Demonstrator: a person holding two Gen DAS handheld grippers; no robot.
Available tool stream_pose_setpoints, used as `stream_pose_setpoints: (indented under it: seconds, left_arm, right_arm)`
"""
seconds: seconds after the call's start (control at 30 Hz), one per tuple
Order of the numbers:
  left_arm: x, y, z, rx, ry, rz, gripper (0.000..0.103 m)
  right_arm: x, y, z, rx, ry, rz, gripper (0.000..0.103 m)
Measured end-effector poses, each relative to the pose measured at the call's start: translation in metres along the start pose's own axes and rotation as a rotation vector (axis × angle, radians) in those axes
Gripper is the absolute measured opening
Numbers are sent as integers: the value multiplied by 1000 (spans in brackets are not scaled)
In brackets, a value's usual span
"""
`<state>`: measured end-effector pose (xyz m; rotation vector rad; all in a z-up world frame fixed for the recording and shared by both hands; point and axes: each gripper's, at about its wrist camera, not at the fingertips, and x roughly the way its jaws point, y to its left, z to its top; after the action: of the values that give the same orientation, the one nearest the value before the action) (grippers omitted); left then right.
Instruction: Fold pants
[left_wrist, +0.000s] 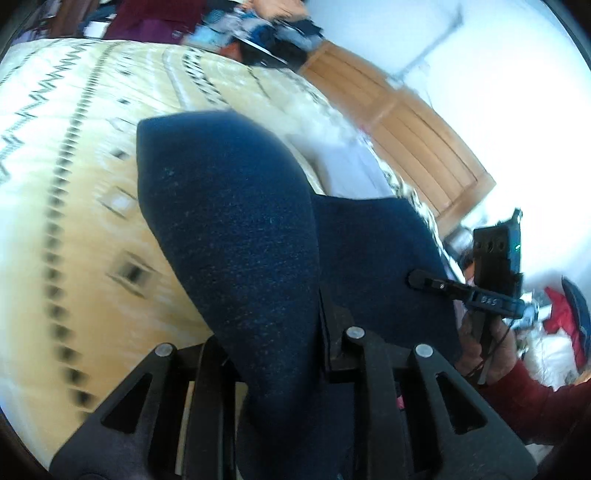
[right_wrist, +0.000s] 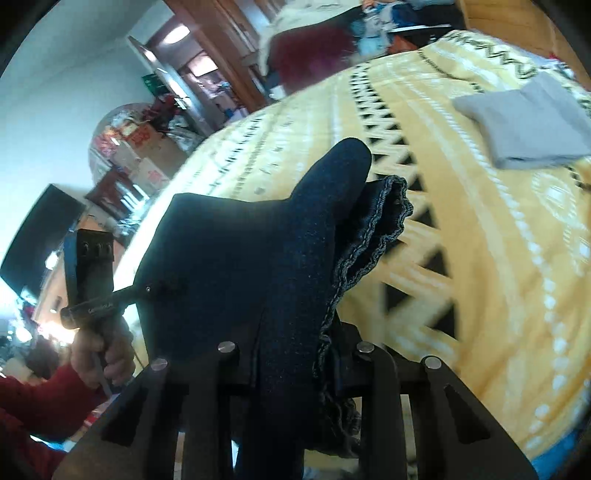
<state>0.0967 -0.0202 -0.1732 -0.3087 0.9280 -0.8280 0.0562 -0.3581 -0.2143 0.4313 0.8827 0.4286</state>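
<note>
The dark navy pants (left_wrist: 240, 236) hang lifted above the yellow patterned bedspread (left_wrist: 66, 184), stretched between both grippers. My left gripper (left_wrist: 314, 343) is shut on one edge of the cloth, which drapes over its jaws. My right gripper (left_wrist: 417, 277) shows at the right, shut on the other edge. In the right wrist view the pants (right_wrist: 236, 266) cover the right gripper (right_wrist: 295, 354), and a stitched hem (right_wrist: 384, 229) folds beside it. The left gripper (right_wrist: 147, 290) grips the cloth at the left.
A folded grey garment (right_wrist: 524, 122) lies on the bedspread (right_wrist: 480, 258) at the far right. A wooden headboard (left_wrist: 406, 133) borders the bed. Piled clothes (left_wrist: 266, 26) lie beyond the bed. A person's red sleeve (right_wrist: 33, 406) is at the lower left.
</note>
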Motion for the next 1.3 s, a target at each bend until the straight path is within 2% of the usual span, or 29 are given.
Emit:
stream_pose_setpoints:
  seconds: [0.13, 0.17, 0.23, 0.37, 0.43, 0.47, 0.53, 0.57, 0.67, 0.7, 0.77, 0.8, 0.9, 0.93, 1.0, 1.03, 1.07, 1.1, 1.13, 1.17, 1.23, 1.3]
  left_arm:
    - [-33, 65, 33, -61, -9, 65, 21]
    - [-37, 87, 41, -87, -6, 81, 21]
    - [-36, 117, 47, -111, 0, 123, 22]
    - [-5, 180, 33, -190, 64, 207, 26]
    - [2, 197, 22, -233, 67, 203, 39]
    - [0, 200, 17, -263, 44, 183, 40]
    - [-8, 192, 15, -258, 25, 202, 40]
    - [-17, 184, 16, -241, 1, 243, 40]
    - [-53, 165, 6, -242, -109, 319, 39]
    - [-61, 158, 1, -236, -136, 323, 39]
    - [-73, 143, -12, -186, -164, 295, 39]
    - [-72, 136, -18, -166, -158, 251, 39]
    - [-54, 128, -35, -132, -103, 210, 39]
    - [-49, 131, -41, -135, -94, 226, 39]
    - [-50, 146, -45, -202, -90, 238, 39]
    - [-57, 148, -45, -227, -100, 250, 39]
    - [-67, 147, -44, -237, -117, 299, 39]
    - [-76, 145, -46, -236, -129, 325, 39]
    - [-85, 142, -47, -235, -141, 363, 42]
    - [-91, 136, -51, -230, -146, 410, 45]
    - [-98, 127, -60, -220, -150, 507, 61]
    - [-95, 112, -75, -197, -144, 619, 63]
  right_arm:
    - [54, 13, 31, 28, 40, 119, 30]
    - [80, 18, 41, 33, 64, 161, 29]
    - [126, 28, 54, 2, 104, 189, 28]
    - [218, 26, 66, -46, 184, 152, 28]
    - [246, 9, 69, -19, 222, 149, 33]
    - [255, 0, 69, -5, 236, 161, 38]
    - [256, -3, 70, -28, 249, 130, 44]
    - [250, 1, 71, -56, 237, 105, 44]
    - [214, 17, 77, -147, 128, -13, 47]
    - [197, 26, 76, -178, 83, -44, 48]
    - [166, 48, 64, -222, 23, -3, 49]
    - [161, 58, 54, -246, 29, 31, 49]
    - [163, 73, 13, -308, 125, 138, 48]
    - [168, 70, 3, -316, 157, 139, 46]
    - [178, 46, -7, -248, 185, 129, 33]
    - [180, 35, -6, -207, 184, 142, 19]
    - [177, 27, -4, -176, 177, 136, 14]
    - [169, 27, -2, -175, 162, 111, 17]
    - [160, 33, -2, -196, 140, 76, 41]
    - [147, 41, -4, -228, 114, 27, 70]
    - [125, 53, -18, -273, 76, -88, 93]
    - [117, 71, -38, -299, 64, -217, 94]
